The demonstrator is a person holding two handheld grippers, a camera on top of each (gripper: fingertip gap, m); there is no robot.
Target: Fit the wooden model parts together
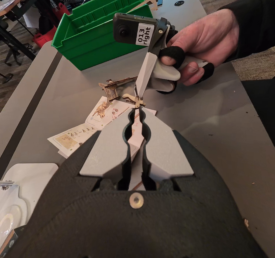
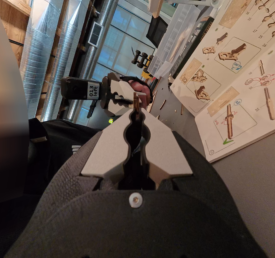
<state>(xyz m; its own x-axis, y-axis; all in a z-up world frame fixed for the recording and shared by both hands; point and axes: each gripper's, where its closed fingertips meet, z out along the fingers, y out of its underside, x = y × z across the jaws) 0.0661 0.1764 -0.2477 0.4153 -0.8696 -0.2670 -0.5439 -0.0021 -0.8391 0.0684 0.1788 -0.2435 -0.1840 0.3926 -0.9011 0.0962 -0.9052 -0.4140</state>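
Observation:
In the left wrist view my left gripper [image 1: 136, 109] is shut on a small wooden strip [image 1: 137, 105] held above the table. My right gripper [image 1: 139, 97] comes down from above, held by a hand [image 1: 208, 45], and is shut on a pale wooden lever part [image 1: 129, 96]. The two parts meet in a small cross between the two sets of fingertips. In the right wrist view my right gripper [image 2: 136, 111] pinches the wooden part [image 2: 136, 101] edge-on, with the left gripper [image 2: 131, 101] just behind it. A part-built wooden model [image 1: 110, 89] lies on the grey table [image 1: 193, 124].
Instruction sheets [image 1: 102, 116] lie under the grippers and also show in the right wrist view [image 2: 238, 87]. A green bin [image 1: 101, 34] stands at the back of the table. A white object [image 1: 22, 180] sits at the near left. Small wooden scraps [image 2: 163, 104] lie on the table. The grippers are tip to tip, or close to it.

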